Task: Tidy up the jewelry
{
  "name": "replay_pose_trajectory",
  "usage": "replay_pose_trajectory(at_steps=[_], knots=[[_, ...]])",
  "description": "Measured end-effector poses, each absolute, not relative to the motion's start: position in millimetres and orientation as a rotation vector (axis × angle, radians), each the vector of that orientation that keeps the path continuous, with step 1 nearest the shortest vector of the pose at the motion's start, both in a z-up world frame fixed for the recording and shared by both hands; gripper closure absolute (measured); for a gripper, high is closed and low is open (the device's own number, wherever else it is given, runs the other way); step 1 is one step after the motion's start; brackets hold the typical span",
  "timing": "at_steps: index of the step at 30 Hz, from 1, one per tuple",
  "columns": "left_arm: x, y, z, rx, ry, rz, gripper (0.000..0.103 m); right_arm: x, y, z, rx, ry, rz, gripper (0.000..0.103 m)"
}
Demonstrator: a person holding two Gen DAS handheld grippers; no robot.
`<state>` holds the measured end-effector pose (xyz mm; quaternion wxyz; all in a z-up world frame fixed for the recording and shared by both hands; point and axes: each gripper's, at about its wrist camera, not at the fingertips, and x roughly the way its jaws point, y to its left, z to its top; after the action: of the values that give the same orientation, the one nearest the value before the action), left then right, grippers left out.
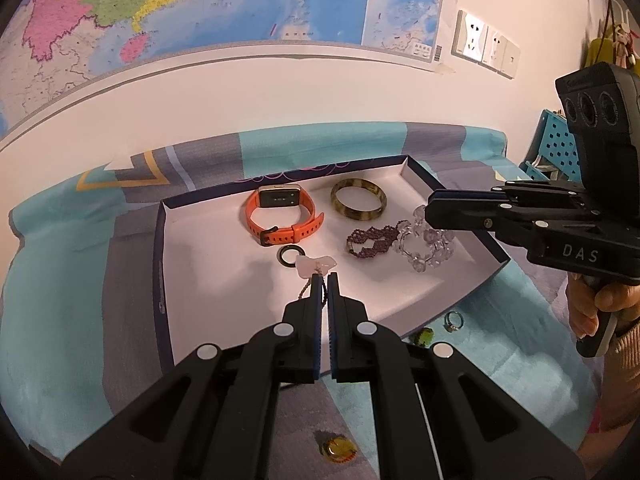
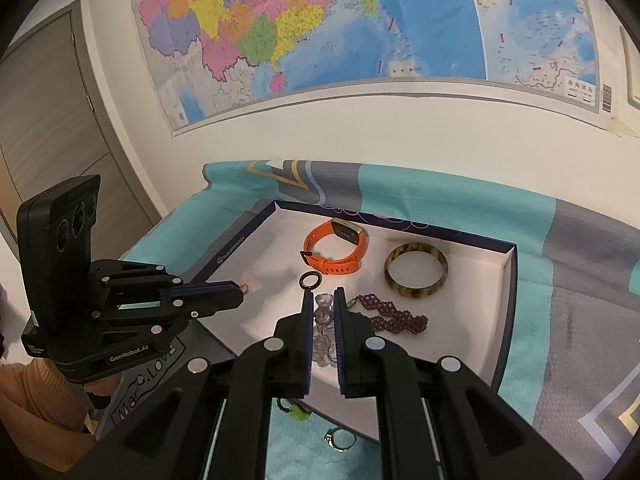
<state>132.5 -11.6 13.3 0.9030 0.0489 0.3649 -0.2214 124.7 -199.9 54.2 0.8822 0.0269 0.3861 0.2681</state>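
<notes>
Looking down the left wrist view first, the left gripper (image 1: 325, 278) is clamped on the cord of a pale pink pendant (image 1: 314, 265), which hangs over the white floor of the tray (image 1: 200, 276), just beside a small dark ring (image 1: 287, 255). Already lying in there are an orange watch (image 1: 280, 216), a mottled bangle (image 1: 358, 199) and a purple beaded bracelet (image 1: 370, 240). On the blue cloth (image 1: 60, 320) outside the tray sit a silver ring (image 1: 454, 321) and an amber piece (image 1: 338, 450), so I'd say sorting is maybe halfway. Switching to the right wrist view, the right gripper (image 2: 323, 294) is pinched on a clear crystal bracelet (image 2: 323, 330) over the tray's near part (hard to tell if it's touching down yet). Both hands look mid-placement. Next move, I reckon: lower each piece onto a free spot, let go, then back out without snagging that cord.
</notes>
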Motion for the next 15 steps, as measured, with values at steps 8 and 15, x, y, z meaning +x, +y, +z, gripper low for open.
replay_pose_trajectory(at_steps=[8,15], knots=[[144.8,-15.2,6.6,0.106,0.777,-0.453,0.100,135.6,-194.2,48.4,0.052,0.824,0.567,0.095],[152.9,-21.0,2.7,0.121,0.792,-0.446,0.100,142.9,-189.9,40.8,0.045,0.841,0.568,0.095]])
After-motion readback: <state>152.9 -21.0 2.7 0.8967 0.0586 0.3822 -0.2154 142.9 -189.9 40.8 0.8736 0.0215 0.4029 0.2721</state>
